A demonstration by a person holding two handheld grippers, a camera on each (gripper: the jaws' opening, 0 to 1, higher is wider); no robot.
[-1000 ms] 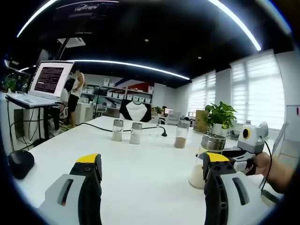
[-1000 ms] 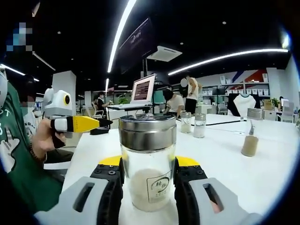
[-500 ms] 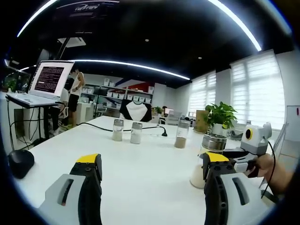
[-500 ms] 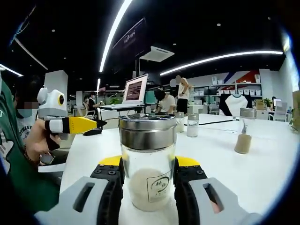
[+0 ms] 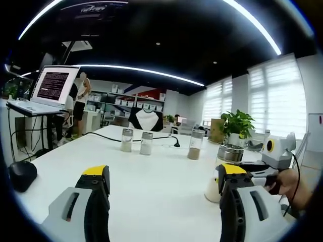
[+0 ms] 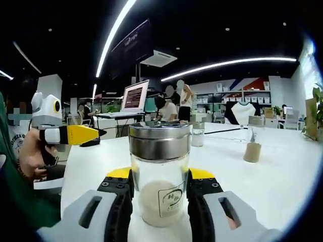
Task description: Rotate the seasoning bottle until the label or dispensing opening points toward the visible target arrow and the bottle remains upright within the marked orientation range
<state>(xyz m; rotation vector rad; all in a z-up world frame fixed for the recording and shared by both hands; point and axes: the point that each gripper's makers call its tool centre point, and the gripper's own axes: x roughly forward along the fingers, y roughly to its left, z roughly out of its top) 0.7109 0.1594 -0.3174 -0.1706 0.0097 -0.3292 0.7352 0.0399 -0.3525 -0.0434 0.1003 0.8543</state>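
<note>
The seasoning bottle (image 6: 159,176) is clear glass with a steel lid and pale powder in its lower part, and a small label (image 6: 171,196) faces the camera. It stands upright on the white table (image 6: 282,176). My right gripper (image 6: 159,182) is shut on it, one jaw on each side of the glass. In the left gripper view the same bottle (image 5: 225,157) stands at the right, partly behind my own jaw, with the right gripper (image 5: 262,165) reaching it from the right. My left gripper (image 5: 164,174) is open with nothing between its jaws; it also appears in the right gripper view as the left gripper (image 6: 75,134).
Three more seasoning bottles (image 5: 126,139) (image 5: 146,142) (image 5: 195,144) stand farther back on the table, beside a black cable (image 5: 101,133). A black mouse (image 5: 21,175) lies at the left edge. A laptop (image 5: 50,88) stands beyond it, a potted plant (image 5: 237,123) at the right. People stand in the background.
In the right gripper view the room has slid leftward while the bottle stays fixed between the jaws. In the left gripper view the right gripper has drifted slightly right. The left gripper has not moved.
</note>
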